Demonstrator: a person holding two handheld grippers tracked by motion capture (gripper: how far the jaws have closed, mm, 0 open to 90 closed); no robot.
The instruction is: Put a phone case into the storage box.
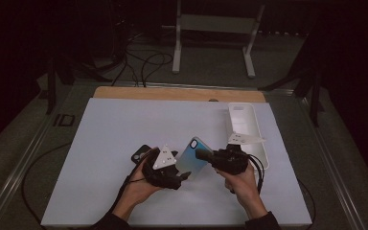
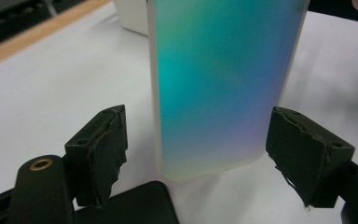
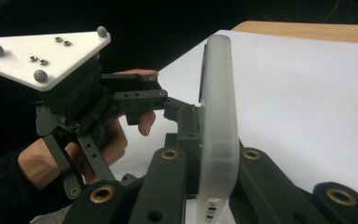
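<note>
Iridescence first: our right gripper [image 1: 206, 156] has its jaws clamped flat on a phone case [image 1: 191, 158], a slim rounded-corner rectangle whose glossy back shades from teal through blue to a faint violet. From the high view it sits just right of the white mat's [image 1: 110, 143] centre, lifted and tilted, its camera cutout up toward twelve o'clock. In the right gripper view we see the case [image 3: 218, 121] edge-on, its rim a frosted, milky, soft-looking plastic, pinched between our two black jaws.

Our left gripper [image 1: 184, 176] comes in from nine o'clock with its jaws spread wide. In the left gripper view the cracked, rough black pads [image 2: 103, 149] stand to either side of the case's lower end [image 2: 219, 84], clear gaps on both flanks, so nothing is gripped there.

Beneath our left hand [image 1: 141, 187] a black phone [image 1: 140, 153] lies flat on the mat, matte and dark, its camera ring at ten o'clock of the gripper. Off at two o'clock a white case [image 1: 247, 129] lies open-side up, long, smooth and shallow like a tray.
</note>
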